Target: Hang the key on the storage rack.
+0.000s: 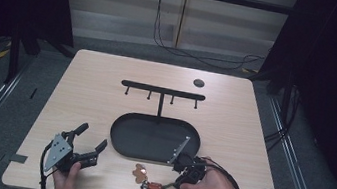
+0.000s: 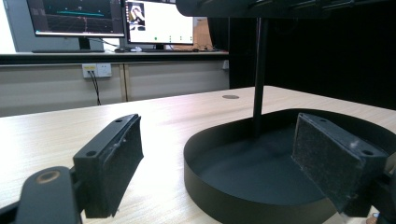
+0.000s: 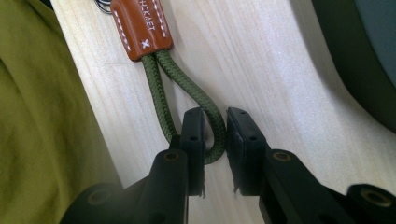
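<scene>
At the near edge of a pale wooden table, the right gripper clamps its jaws on the olive-green cord loop of a keychain, whose stitched brown leather tab lies flat on the tabletop just in front of the black oval tray. A black T-shaped hook stand rises from that tray. The left gripper rests near the tray's left end, jaws spread wide and holding nothing.

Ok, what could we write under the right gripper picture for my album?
The right gripper pinches the green cord loop of a keychain with a brown leather tag on the wooden table.
</scene>
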Demonstrator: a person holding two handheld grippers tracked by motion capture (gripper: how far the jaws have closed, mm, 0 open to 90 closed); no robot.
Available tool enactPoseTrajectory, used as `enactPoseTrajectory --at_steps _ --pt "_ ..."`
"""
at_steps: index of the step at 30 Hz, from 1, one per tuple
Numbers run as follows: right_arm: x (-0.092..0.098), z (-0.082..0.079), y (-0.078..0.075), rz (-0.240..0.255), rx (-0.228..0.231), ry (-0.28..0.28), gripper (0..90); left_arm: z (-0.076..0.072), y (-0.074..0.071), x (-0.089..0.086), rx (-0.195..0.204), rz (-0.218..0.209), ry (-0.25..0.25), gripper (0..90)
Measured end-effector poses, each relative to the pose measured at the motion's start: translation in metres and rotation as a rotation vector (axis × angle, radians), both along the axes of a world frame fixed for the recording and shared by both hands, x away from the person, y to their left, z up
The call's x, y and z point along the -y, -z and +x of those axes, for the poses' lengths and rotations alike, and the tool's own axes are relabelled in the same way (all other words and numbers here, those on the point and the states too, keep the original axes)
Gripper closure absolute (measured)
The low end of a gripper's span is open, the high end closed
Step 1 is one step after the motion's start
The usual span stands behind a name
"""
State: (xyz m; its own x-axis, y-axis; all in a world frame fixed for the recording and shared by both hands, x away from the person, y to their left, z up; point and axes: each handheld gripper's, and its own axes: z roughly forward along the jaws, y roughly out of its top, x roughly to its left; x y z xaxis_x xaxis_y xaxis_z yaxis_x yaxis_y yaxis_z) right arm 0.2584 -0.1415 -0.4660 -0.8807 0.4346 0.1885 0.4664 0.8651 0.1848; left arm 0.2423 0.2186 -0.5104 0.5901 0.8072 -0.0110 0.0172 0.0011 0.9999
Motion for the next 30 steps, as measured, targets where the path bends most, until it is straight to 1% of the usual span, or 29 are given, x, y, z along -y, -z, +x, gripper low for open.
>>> enactPoseTrajectory --at_steps 3,5,7,9,10,13,15,16,17,18,19,20,21,24,25,26,27,29,30 --pt "0.0 -0.001 0.0 -0.005 0.02 -0.004 80.3 0.0 0.0 0.0 0.0 0.0 0.0 15.8" --pt "-0.002 -0.003 0.0 -0.022 0.045 -0.001 82.2 0.0 0.0 0.0 0.0 0.0 0.0 15.8" --pt "-0.004 -0.004 0.0 -0.038 0.047 0.011 82.4 0.0 0.0 0.0 0.0 0.0 0.0 15.8" --pt "-0.009 -0.003 -0.001 -0.067 0.049 -0.004 82.9 0.0 0.0 0.0 0.0 0.0 0.0 15.8" --pt "-0.011 -0.002 -0.001 -0.083 0.04 -0.009 83.2 0.0 0.0 0.0 0.0 0.0 0.0 15.8" --pt "-0.016 -0.001 -0.001 -0.114 0.035 -0.025 83.2 0.0 0.0 0.0 0.0 0.0 0.0 15.8" --pt "-0.017 -0.001 -0.001 -0.121 0.031 -0.025 82.8 0.0 0.0 0.0 0.0 0.0 0.0 15.8" --pt "-0.018 0.0 -0.001 -0.127 0.029 -0.032 82.4 0.0 0.0 0.0 0.0 0.0 0.0 15.8" --pt "-0.019 0.0 -0.001 -0.132 0.031 -0.05 82.2 0.0 0.0 0.0 0.0 0.0 0.0 15.8" --pt "-0.02 0.0 -0.001 -0.137 0.022 -0.052 82.3 0.0 0.0 0.0 0.0 0.0 0.0 15.8" --pt "-0.022 0.001 -0.001 -0.146 0.022 -0.062 82.4 0.0 0.0 0.0 0.0 0.0 0.0 15.8" --pt "-0.023 0.0 -0.002 -0.157 0.017 -0.059 82.7 0.0 0.0 0.0 0.0 0.0 0.0 15.8" --pt "-0.024 0.001 -0.002 -0.164 0.021 -0.064 83.1 0.0 0.0 0.0 0.0 0.0 0.0 15.8" --pt "-0.028 0.002 -0.001 -0.192 0.01 -0.038 84.8 0.0 0.0 0.0 0.0 -0.001 0.0 15.8" --pt "-0.028 0.004 -0.001 -0.192 0.006 -0.032 85.1 0.0 0.0 0.0 0.0 0.0 0.0 15.8" --pt "-0.028 0.005 -0.001 -0.184 -0.007 -0.007 85.3 0.0 0.0 0.0 0.0 0.0 0.0 15.8" --pt "-0.027 0.007 -0.001 -0.174 -0.011 -0.004 85.4 0.0 0.0 0.0 0.0 0.0 0.0 15.8" --pt "-0.023 0.01 -0.001 -0.145 -0.035 0.032 85.7 0.0 0.0 0.0 0.0 0.0 0.0 15.8" --pt "-0.021 0.012 0.0 -0.13 -0.046 0.039 85.7 0.0 0.0 0.0 0.0 0.0 0.0 15.8"
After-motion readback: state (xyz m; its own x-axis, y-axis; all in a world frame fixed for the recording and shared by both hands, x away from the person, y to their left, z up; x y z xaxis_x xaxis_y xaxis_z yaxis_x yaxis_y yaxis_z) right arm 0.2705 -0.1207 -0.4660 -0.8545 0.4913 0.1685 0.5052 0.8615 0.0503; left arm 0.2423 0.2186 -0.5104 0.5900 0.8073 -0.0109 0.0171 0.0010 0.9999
